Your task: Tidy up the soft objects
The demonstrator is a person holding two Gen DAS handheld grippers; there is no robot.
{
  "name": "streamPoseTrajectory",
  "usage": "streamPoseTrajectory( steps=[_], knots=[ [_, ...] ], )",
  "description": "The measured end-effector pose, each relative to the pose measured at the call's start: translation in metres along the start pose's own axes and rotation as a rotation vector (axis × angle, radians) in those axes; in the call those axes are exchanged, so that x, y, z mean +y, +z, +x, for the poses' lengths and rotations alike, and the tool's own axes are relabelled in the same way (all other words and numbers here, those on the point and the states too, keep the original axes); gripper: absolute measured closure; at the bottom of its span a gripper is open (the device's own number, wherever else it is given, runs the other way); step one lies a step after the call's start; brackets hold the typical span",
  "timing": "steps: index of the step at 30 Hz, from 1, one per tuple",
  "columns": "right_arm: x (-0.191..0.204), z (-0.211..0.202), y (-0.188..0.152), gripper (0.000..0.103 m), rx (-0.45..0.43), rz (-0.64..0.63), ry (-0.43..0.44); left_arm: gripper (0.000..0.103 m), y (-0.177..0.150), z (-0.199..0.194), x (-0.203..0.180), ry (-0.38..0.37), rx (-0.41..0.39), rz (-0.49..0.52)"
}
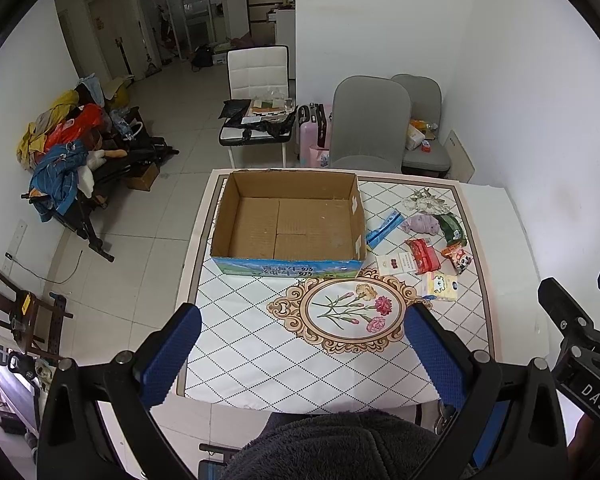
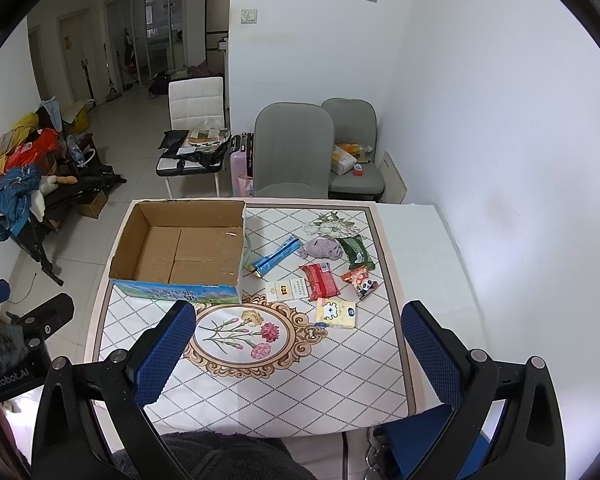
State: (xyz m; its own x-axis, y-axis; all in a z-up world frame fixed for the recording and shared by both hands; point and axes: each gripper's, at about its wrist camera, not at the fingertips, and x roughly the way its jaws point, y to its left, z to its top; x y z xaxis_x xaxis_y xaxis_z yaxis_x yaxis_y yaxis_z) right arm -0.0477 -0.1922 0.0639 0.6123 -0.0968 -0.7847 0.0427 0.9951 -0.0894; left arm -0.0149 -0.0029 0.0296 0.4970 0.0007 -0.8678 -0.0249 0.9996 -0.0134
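An empty cardboard box [image 1: 260, 204] [image 2: 140, 236] stands on the table's far left. To its right lie soft items: a purple cloth [image 1: 422, 224] [image 2: 322, 248], a red tissue pack [image 1: 422, 255] [image 2: 321, 281], a yellow tissue pack [image 1: 440, 286] [image 2: 336, 313], a green pack [image 1: 452, 229] [image 2: 355, 253], a blue tube [image 1: 384, 227] [image 2: 278, 258], a panda snack pack [image 2: 362, 282] and a white card box [image 2: 286, 291]. My left gripper [image 1: 304, 356] and right gripper [image 2: 300, 356] are open and empty, held above the table's near edge.
The table [image 1: 236, 344] has a patterned cloth with a flower medallion. Two grey chairs [image 2: 294, 148] stand behind it by the white wall. A white chair [image 1: 256, 92] with clutter and a clothes pile [image 1: 60, 152] are on the floor at left.
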Motion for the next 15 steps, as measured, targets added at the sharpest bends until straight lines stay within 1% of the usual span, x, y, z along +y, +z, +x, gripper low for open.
streamPoseTrajectory(
  steps=[15],
  knots=[
    [0.0011, -0.0013, 0.0026, 0.000, -0.004, -0.007, 0.001, 0.000, 0.0011, -0.0001, 0.0013, 0.000, 0.000, 0.000]
  ],
)
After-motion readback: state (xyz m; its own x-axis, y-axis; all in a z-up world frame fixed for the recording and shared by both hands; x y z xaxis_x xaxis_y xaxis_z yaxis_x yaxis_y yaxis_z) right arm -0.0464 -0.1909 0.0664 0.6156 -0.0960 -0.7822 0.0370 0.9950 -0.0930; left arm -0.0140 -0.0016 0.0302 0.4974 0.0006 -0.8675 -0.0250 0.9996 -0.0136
